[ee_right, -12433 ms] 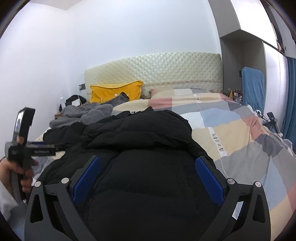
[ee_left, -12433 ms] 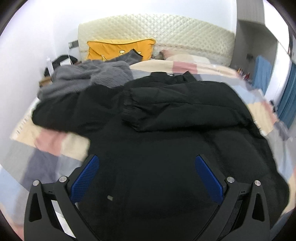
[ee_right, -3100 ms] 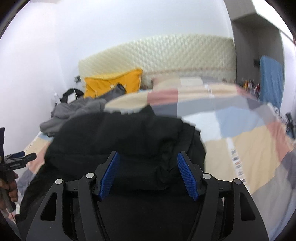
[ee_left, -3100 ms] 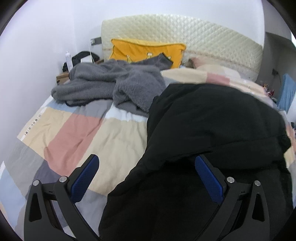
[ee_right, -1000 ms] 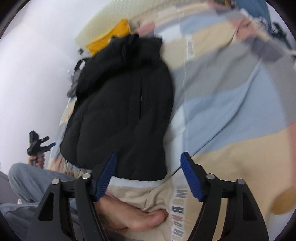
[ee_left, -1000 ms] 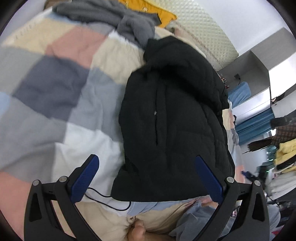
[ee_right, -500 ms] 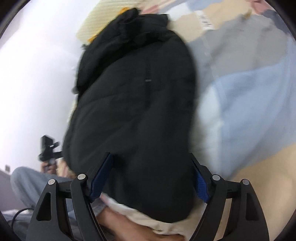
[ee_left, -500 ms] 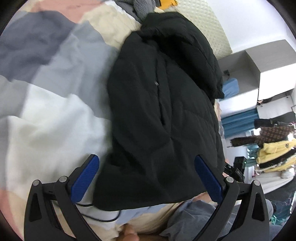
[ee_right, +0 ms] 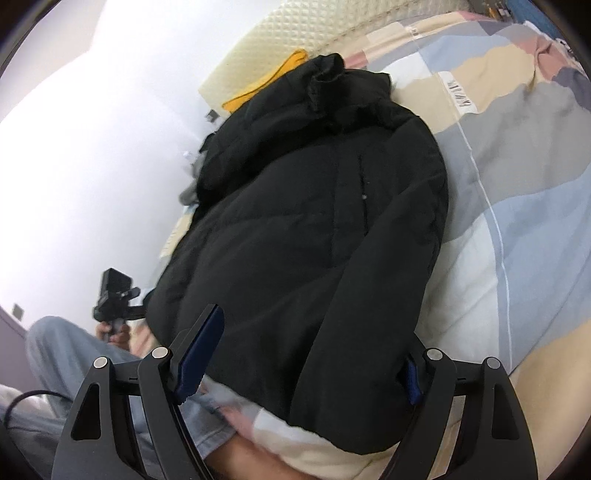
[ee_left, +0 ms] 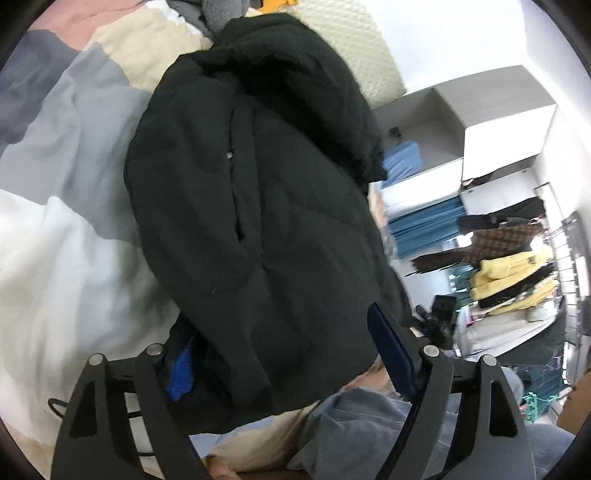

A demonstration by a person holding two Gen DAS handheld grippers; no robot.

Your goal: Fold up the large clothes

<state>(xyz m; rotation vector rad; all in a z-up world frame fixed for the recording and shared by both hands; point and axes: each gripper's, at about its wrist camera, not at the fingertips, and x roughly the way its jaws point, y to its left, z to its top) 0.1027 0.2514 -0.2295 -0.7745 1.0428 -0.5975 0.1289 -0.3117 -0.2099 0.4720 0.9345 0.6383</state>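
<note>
Patchwork duvet [ee_right: 517,206], folded black jacket [ee_right: 314,229]

A: Where can a hand pass?

B: Along the patchwork duvet [ee_right: 524,206] on the black jacket [ee_right: 314,229]'s right, which is bare bedding; its left side in the left wrist view is bare too.

A: What blocks?

B: The jacket fills the middle. At its near hem, the person's jeans-clad leg [ee_right: 74,354] and bare foot [ee_right: 251,458] crowd the edge. Beyond its collar lie grey clothes [ee_left: 218,11] and the headboard [ee_right: 295,33].
</note>
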